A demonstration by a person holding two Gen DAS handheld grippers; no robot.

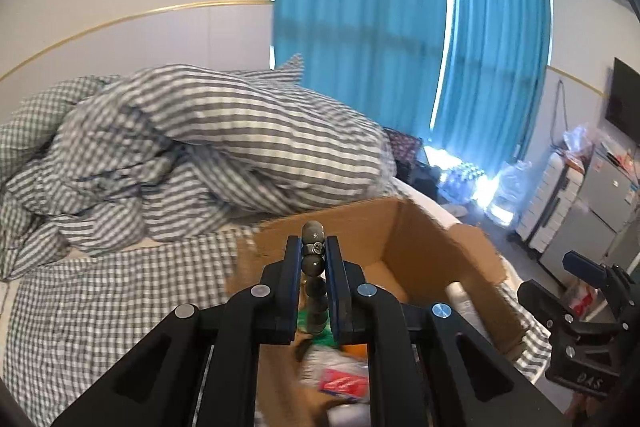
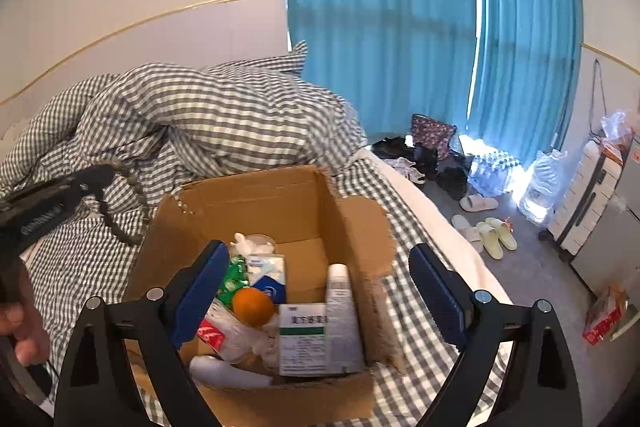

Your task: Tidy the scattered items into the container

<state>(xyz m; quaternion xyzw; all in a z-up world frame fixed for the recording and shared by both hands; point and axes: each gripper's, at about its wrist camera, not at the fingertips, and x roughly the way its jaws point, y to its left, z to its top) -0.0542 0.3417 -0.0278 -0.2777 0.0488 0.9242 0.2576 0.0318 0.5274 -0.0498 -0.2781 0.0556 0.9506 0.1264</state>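
Note:
My left gripper is shut on a dark bead bracelet and holds it above the near-left part of an open cardboard box. In the right wrist view the bracelet hangs from the left gripper just left of the box. The box holds an orange, a white medicine box, a white tube, tissues and packets. My right gripper is open and empty, above the box's front.
The box sits on a grey checked bed sheet. A bunched checked duvet lies behind it. Blue curtains hang at the back. Slippers, water bottles and a white cabinet stand on the floor at right.

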